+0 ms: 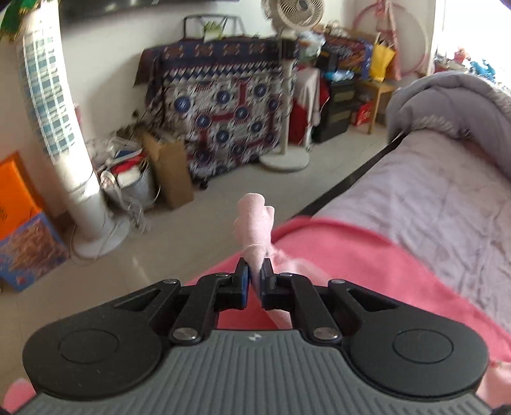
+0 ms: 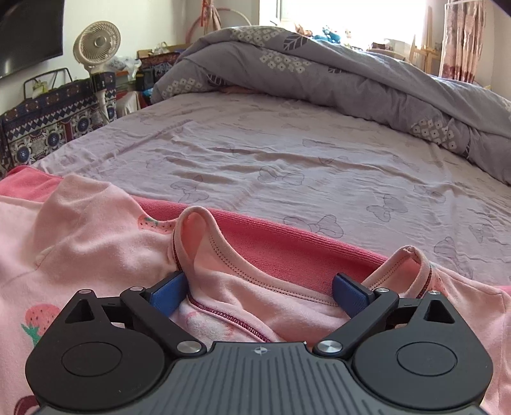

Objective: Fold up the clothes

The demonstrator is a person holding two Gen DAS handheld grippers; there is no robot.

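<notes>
Left wrist view: our left hand-held gripper (image 1: 254,274) pinches the pink strawberry-print top (image 2: 80,230), lying on a pink towel (image 2: 287,249) on the bed (image 2: 287,153); our right hand-held gripper (image 2: 259,292) gapes wide around its neckline, gripping nothing.

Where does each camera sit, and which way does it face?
Left wrist: on the left gripper, shut on a pale pink garment, facing floor, bed edge and patterned cloth.
Right wrist: on the right gripper, open over the garment's neckline, facing across the bed.
Shared: garment, bed, pedestal fan.
</notes>
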